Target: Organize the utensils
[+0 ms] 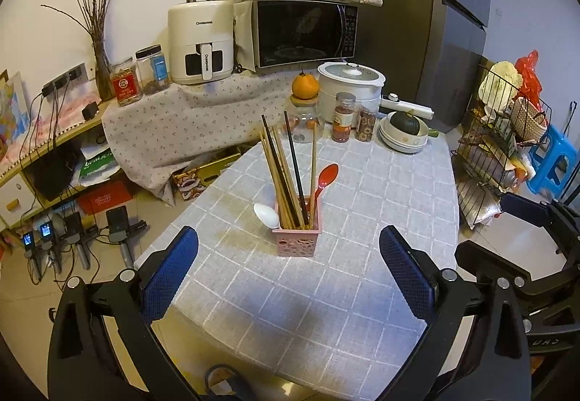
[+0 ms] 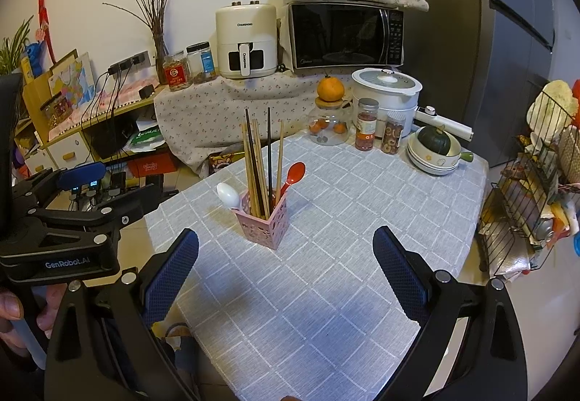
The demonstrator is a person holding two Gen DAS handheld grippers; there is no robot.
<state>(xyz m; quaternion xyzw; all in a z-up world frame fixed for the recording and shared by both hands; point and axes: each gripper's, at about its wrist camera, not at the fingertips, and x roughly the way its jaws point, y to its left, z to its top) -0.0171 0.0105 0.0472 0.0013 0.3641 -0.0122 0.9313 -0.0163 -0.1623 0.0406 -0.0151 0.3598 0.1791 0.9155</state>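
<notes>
A table (image 1: 362, 292) draped in a grey cloth with a white grid filled the middle of the kitchen corner, a dark microwave (image 1: 304, 31) under a floral cover and a cream air fryer (image 1: 201, 38) standing on the cloth-covered shelf behind it. At the table's far edge sat a white rice cooker (image 1: 349, 82), a stack of bowls holding a dark green squash (image 1: 404, 122), and an orange (image 1: 305, 86) perched on a glass jar.

Near the centre of the cloth stood the pink utensil holder (image 1: 297, 238), a small square basket with pierced sides, upright and well apart from the crockery. From it rose a sheaf of chopsticks (image 1: 281, 172), most of pale wood and two of them dark, fanning slightly at their tips. A red spoon (image 1: 326, 176) leaned out to the right, bowl uppermost, and a white spoon (image 1: 266, 212) tilted out over the left rim.

The left gripper (image 1: 288, 256) hovered above the near side of the table with its blue-padded fingers (image 1: 170, 270) spread wide and nothing between them. The right gripper (image 2: 286, 256) hung alongside, likewise gaping and empty, the holder framed between its fingers but untouched.
</notes>
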